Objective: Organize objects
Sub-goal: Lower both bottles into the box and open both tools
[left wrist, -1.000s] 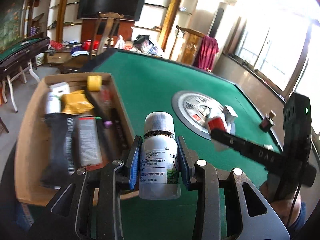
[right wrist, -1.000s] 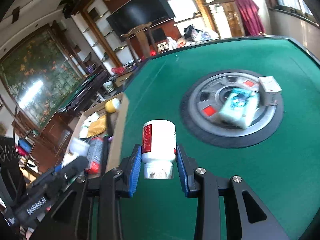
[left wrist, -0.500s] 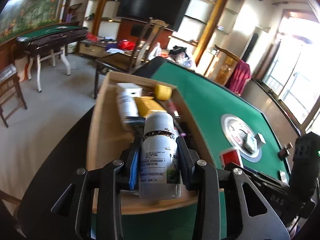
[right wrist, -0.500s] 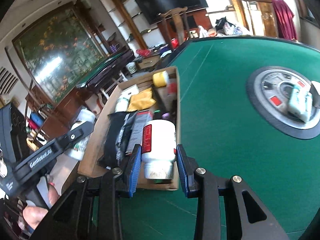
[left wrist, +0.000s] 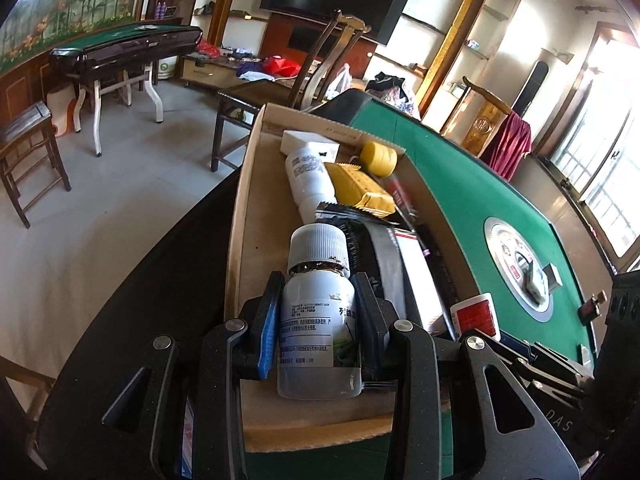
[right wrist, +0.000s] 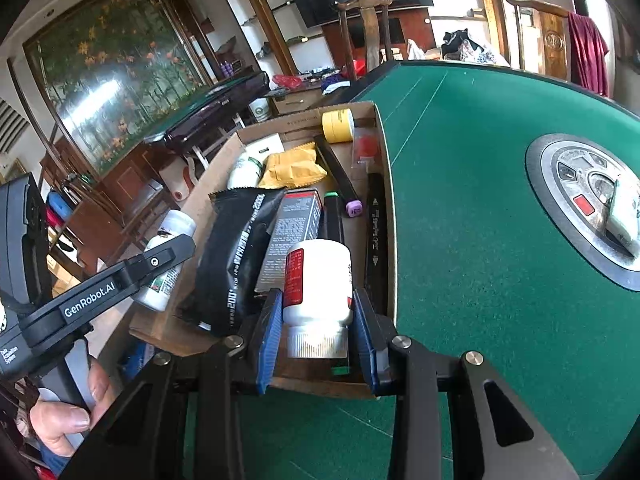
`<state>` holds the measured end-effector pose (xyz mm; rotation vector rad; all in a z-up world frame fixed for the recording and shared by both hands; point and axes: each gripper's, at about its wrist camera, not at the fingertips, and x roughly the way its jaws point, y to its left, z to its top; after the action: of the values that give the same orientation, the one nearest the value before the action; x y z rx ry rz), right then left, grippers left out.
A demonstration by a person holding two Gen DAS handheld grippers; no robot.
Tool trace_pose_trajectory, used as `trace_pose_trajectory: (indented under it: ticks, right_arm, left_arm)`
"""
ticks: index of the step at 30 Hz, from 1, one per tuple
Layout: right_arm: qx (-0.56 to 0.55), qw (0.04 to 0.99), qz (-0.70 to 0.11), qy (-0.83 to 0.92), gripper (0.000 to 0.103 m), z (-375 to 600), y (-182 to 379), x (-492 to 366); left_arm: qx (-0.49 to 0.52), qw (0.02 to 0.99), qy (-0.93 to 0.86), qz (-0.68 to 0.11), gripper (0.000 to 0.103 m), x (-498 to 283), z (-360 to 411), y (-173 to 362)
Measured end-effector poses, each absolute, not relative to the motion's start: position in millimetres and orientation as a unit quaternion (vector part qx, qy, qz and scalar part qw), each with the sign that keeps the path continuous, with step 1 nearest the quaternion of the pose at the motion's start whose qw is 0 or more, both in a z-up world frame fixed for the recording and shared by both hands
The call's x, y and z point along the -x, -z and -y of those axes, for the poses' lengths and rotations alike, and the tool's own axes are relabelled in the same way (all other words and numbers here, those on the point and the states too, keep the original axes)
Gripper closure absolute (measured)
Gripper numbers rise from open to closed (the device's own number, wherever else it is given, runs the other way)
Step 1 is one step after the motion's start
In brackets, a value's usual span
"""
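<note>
Left hand-held gripper clamps grey-capped bottle over cardboard box; right hand-held gripper clamps white bottle (cap toward camera), label partly hidden.

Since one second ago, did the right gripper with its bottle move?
Yes. The right gripper carried its white bottle leftward off the green felt to above the cardboard box.
</note>
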<state>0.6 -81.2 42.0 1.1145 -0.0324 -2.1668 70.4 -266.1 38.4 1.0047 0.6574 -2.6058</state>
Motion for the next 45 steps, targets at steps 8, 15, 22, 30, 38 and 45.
trace_pose_trajectory:
  ticks: [8,15,22,30,38,45]
  right_arm:
    - [-0.436,0.349,0.003,0.83,0.069,90.9,-34.8,-2.9]
    - [-0.435,0.364,0.005,0.823,0.069,98.3,-34.5,-8.3]
    - [-0.437,0.365,0.007,0.822,0.069,96.9,-34.1,-7.1]
    - [-0.445,0.357,0.011,0.821,0.069,89.9,-35.2,-6.4]
    - [-0.447,0.352,0.022,0.822,0.068,82.3,-36.7,-5.3]
    - [-0.458,0.381,0.077,0.8,0.066,67.2,-42.8,0.7]
  left_arm:
    - [-0.361,0.141,0.895,-0.221,0.069,-64.6,265.8,-30.9]
    - [-0.367,0.147,0.894,-0.21,0.069,-63.2,264.2,-30.1]
    - [-0.372,0.156,0.892,-0.203,0.069,-63.0,263.2,-30.9]
    - [-0.37,0.158,0.893,-0.201,0.069,-66.5,262.7,-37.0]
    - [-0.361,0.16,0.897,-0.199,0.069,-71.8,261.8,-46.3]
    - [-0.358,0.155,0.9,-0.193,0.069,-74.4,256.0,-55.1]
